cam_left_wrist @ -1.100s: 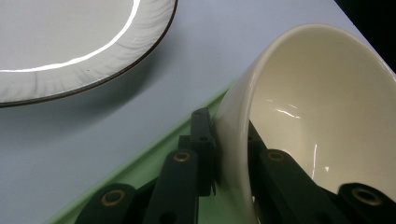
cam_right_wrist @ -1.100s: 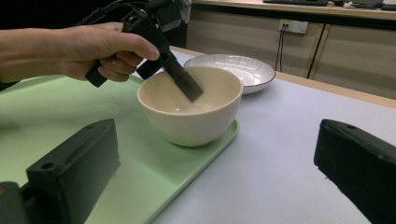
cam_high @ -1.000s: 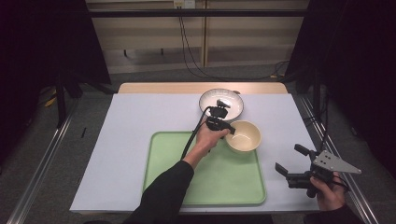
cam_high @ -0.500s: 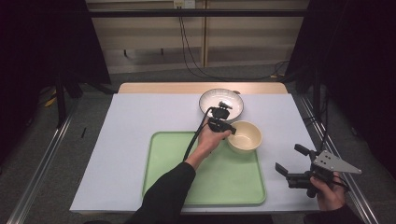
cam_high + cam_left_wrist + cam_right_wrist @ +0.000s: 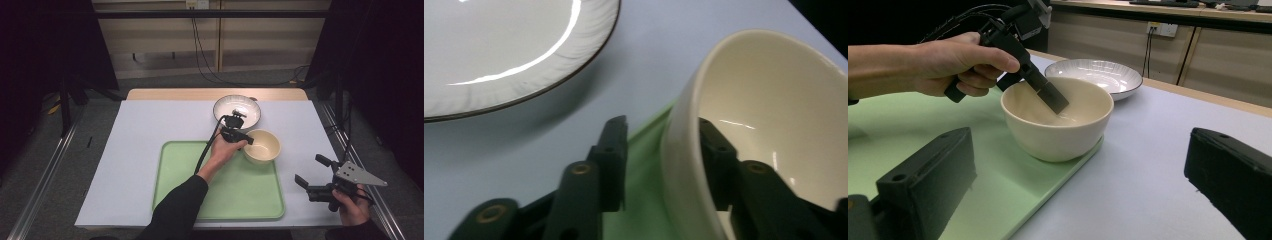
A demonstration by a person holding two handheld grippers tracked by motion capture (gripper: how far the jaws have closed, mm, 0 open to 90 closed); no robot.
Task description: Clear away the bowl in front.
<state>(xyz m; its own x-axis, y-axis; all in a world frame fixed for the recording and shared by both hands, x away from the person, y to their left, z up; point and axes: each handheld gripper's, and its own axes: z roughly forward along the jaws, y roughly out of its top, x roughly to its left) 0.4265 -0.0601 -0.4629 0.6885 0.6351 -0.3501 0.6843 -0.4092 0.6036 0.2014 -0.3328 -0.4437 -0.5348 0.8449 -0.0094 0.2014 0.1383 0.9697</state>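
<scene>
At the far right corner of the green tray (image 5: 190,200), the cream bowl (image 5: 262,145) is sitting with its base right at the tray's edge, overhanging toward the white table cover (image 5: 125,150). The left gripper (image 5: 239,133) is straddling the bowl's near-left rim, one jaw inside the bowl and one outside over the tray; its jaws have just been opening, and in the left gripper view the outer jaw is standing clear of the wall, so the pads are no longer pinching it. Just beyond the tray's far edge, the white ribbed plate (image 5: 237,110) is lying close to the bowl but apart from it. Near the table's front right corner, the right gripper (image 5: 311,170) is hovering with jaws spread wide and empty, leaving open cover between it and the tray.
</scene>
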